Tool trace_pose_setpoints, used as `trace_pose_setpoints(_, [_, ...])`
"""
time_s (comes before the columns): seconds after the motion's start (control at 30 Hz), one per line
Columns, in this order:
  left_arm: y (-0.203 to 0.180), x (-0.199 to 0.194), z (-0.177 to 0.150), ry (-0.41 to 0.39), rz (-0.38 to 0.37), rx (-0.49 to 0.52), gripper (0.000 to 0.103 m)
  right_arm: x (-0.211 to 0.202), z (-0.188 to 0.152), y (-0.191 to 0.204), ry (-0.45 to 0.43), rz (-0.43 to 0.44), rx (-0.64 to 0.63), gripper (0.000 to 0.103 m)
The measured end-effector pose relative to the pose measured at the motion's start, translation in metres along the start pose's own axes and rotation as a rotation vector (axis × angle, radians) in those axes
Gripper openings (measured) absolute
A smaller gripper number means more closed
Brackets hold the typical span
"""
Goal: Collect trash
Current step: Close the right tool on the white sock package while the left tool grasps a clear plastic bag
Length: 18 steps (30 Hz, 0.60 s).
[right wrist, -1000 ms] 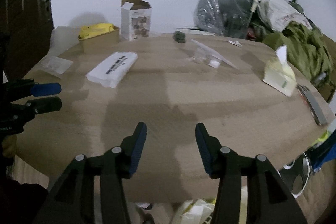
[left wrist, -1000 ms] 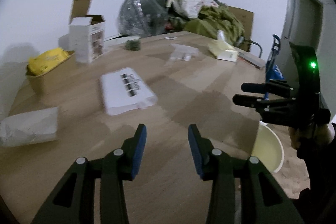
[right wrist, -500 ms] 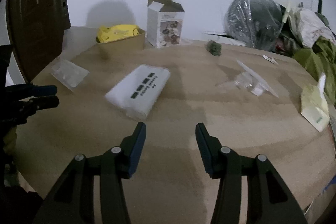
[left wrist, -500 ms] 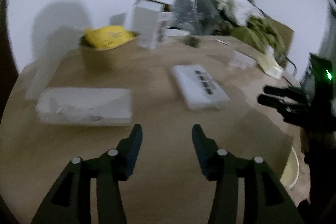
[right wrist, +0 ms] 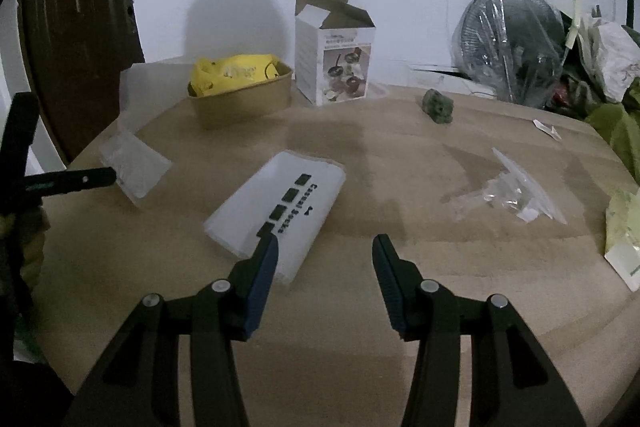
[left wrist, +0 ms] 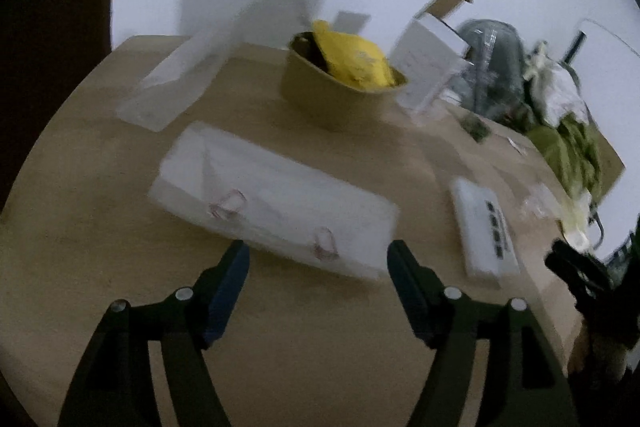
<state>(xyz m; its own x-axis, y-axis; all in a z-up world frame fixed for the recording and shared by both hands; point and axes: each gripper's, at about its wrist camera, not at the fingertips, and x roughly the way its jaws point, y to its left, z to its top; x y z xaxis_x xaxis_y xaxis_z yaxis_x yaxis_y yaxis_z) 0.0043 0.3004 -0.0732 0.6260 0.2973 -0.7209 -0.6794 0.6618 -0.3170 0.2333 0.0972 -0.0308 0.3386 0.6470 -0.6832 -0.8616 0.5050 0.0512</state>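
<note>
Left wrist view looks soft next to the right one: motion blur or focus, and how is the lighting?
Left wrist view: smeared throughout, the clear bag and bowl streaked, which suggests motion blur. Right wrist view: sharp enough to read print on the white pack. Both are dim with a round shadow on the wall, and fisheye bends the table edge.

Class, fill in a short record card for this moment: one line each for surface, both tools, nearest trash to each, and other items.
Surface: wooden table
Left tool: open, empty, facing flat clear bag
Right tool: open, empty, beside white socks packet
Other trash: crumpled clear wrapper, paper tray with yellow bag
Also present: open carton
</note>
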Motion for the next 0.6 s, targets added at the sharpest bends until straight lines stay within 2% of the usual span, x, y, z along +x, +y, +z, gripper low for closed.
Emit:
trace_pose_setpoints(0.27, [0.004,0.032,0.026,0.023,0.042,-0.040,0.072,0.013,0.006,-0.014,0.015,0.009,0.032,0.047])
trace_pose_setpoints(0.4, [-0.001,0.046,0.039,0.022,0.060,-0.036,0.072,0.020,0.011,-0.014,0.023,0.016,0.019,0.060])
trace_pose_setpoints(0.6, [-0.016,0.067,0.056,0.024,0.074,-0.009,0.074,0.026,0.013,-0.017,0.026,0.030,0.001,0.061])
